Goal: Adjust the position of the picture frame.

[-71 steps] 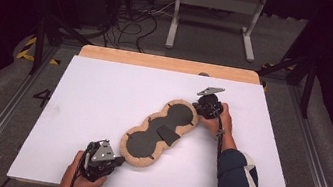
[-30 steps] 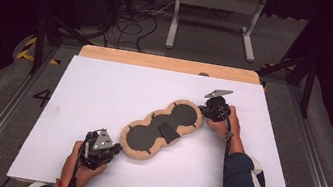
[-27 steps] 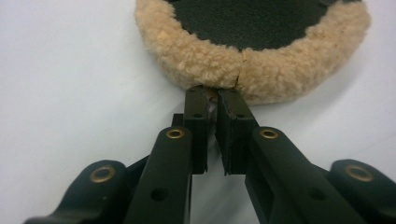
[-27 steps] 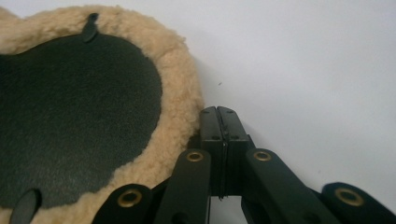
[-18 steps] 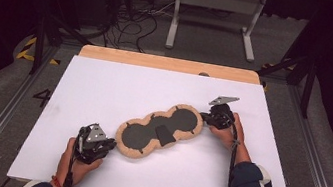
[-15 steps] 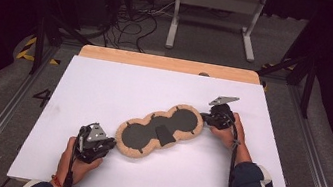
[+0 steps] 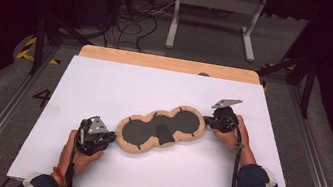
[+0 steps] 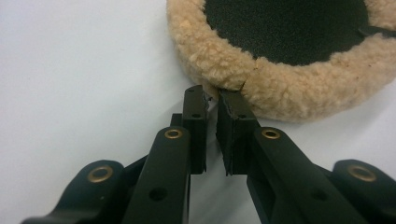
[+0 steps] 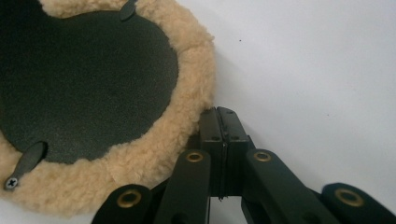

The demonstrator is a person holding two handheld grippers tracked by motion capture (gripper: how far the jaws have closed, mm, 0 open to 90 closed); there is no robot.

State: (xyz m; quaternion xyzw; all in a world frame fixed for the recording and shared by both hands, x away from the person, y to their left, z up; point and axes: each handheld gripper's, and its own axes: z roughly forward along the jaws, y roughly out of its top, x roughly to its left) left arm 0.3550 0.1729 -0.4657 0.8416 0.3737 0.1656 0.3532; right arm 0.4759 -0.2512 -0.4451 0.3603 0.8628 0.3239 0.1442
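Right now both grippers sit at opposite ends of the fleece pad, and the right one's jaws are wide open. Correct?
Not quite. The right gripper has its jaws pressed together, as the right gripper view shows. The rest holds: in the high view it and the left gripper sit at opposite ends of the fleece pad.

Left gripper [image 7: 108, 137]: black linkage jaws, brass-coloured rivets, grey three-cornered plate on top, black cable trailing along the forearm. Right gripper [image 7: 207, 120]: same build. Sleeves dark navy with white panels; a red band sits beside the left gripper's cable.
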